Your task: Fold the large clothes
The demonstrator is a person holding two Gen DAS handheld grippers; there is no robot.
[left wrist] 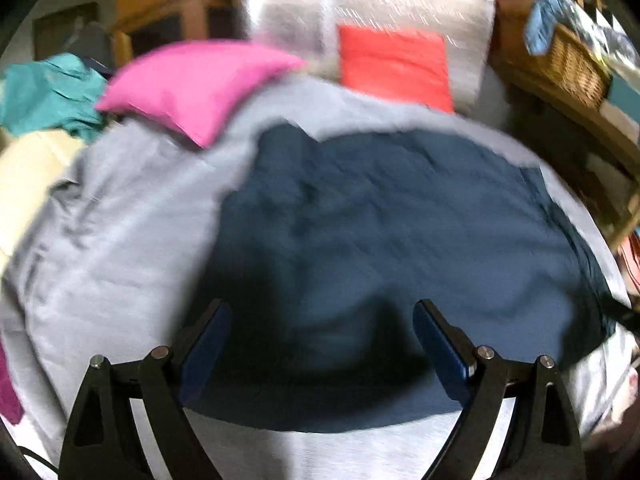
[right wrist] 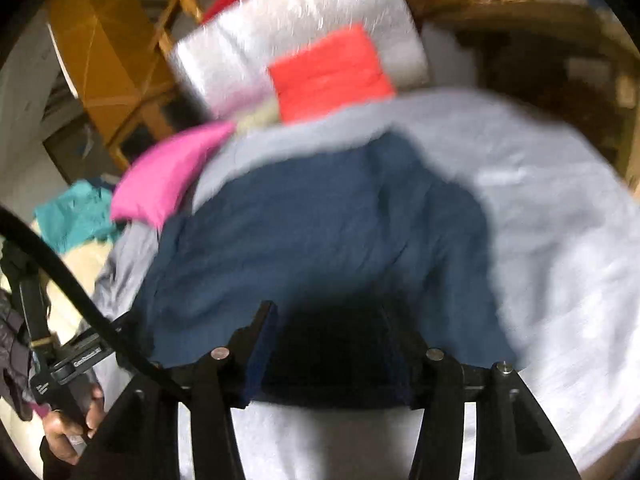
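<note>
– What are your hands doing?
– My left hand-held gripper [left wrist: 322, 344] gapes wide, holding nothing; my right hand-held gripper [right wrist: 328, 344] is parted too, over the navy garment [left wrist: 380, 232] spread on the grey bed sheet [left wrist: 120, 240]
– Beyond?
– A pink pillow [left wrist: 192, 84]

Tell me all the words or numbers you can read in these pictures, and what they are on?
White lettering on the left gripper's black body, in the right wrist view: too blurred to read for sure.
Navy garment, pink pillow, red square cushion: no writing shows.
Nothing else readable.
</note>
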